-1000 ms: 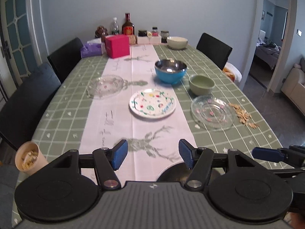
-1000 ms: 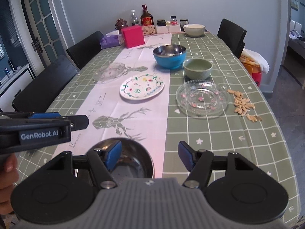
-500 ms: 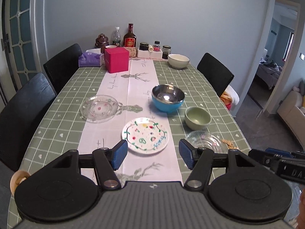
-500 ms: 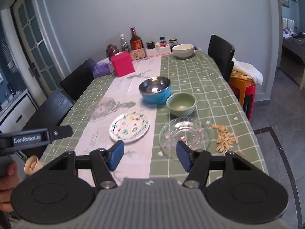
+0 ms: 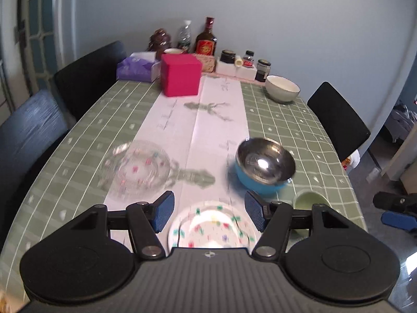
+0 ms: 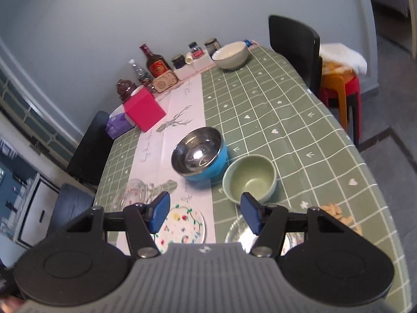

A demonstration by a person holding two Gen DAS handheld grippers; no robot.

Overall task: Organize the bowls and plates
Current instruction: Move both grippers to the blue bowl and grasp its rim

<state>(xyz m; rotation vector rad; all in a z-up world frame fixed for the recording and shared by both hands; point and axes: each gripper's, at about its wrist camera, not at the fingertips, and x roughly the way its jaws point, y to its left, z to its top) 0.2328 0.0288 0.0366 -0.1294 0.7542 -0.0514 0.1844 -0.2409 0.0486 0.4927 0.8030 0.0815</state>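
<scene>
The glass plate [image 5: 135, 172] lies ahead and to the left of the left gripper [image 5: 207, 210]; it looks brittle and slippery, so I would take it by the rim. The painted plate [image 5: 212, 225] sits just under and between the spread, empty fingers; it seems stiff and thin. The steel bowl with blue shell [image 6: 199, 154] and the green bowl [image 6: 249, 179], probably ceramic and heavier, stand just ahead of the right gripper [image 6: 204, 214], also spread and empty.

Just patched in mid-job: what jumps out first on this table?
The shiny steel bowl with a blue shell sits mid-table at the white runner's edge, with a green bowl close to its right. A bright pink box stands at the far end. Both claws, left claw and right claw, are open and empty.
</scene>
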